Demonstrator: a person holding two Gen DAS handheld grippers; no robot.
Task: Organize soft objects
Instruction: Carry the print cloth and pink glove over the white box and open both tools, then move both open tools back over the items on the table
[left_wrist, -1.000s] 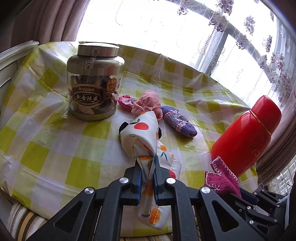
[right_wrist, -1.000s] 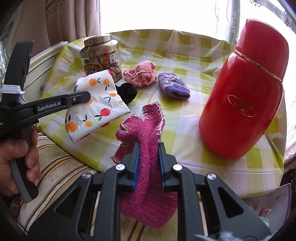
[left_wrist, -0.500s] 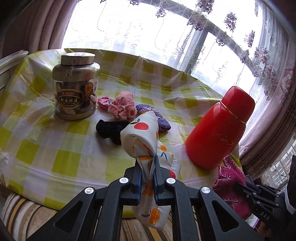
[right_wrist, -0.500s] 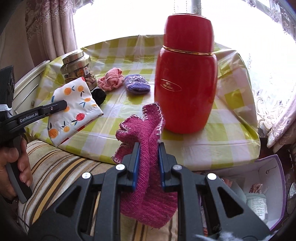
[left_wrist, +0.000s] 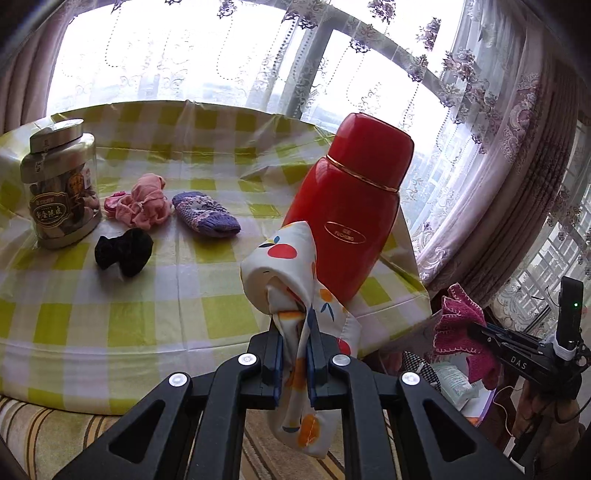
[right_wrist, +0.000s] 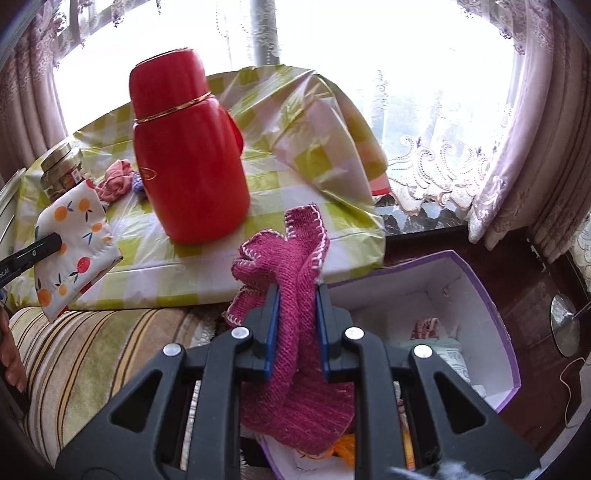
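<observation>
Nearest the left wrist camera, the left gripper (left_wrist: 295, 354) has its two fingers pressed together on a white fruit-print cloth (left_wrist: 291, 280), which bunches up above the fingertips and hangs down below them, off the near edge of the table. In the right wrist view, the right gripper (right_wrist: 295, 332) is clamped on a magenta knitted piece (right_wrist: 291, 266) with pale stitched edging; the knit stands up above the fingers and drapes below them, over the white interior of a purple-rimmed box (right_wrist: 491, 295) that sits beside and lower than the table. Some items lie in the box, too hidden to name. Under both grippers runs a striped cushion (right_wrist: 81, 354). Beyond it, the table wears a yellow-green checked cloth (left_wrist: 110, 302). A red thermos (left_wrist: 351, 206) stands upright near the table's right edge, just behind the fruit-print cloth in the left view. Farther left on the table lie a black soft item (left_wrist: 123, 251), then a purple knitted piece (left_wrist: 205, 214) and a pink bundle (left_wrist: 142, 201) just beside each other, with a lidded jar (left_wrist: 61, 184) upright at the far left. Lace curtains (left_wrist: 480, 110) and bright windows close off the back.
</observation>
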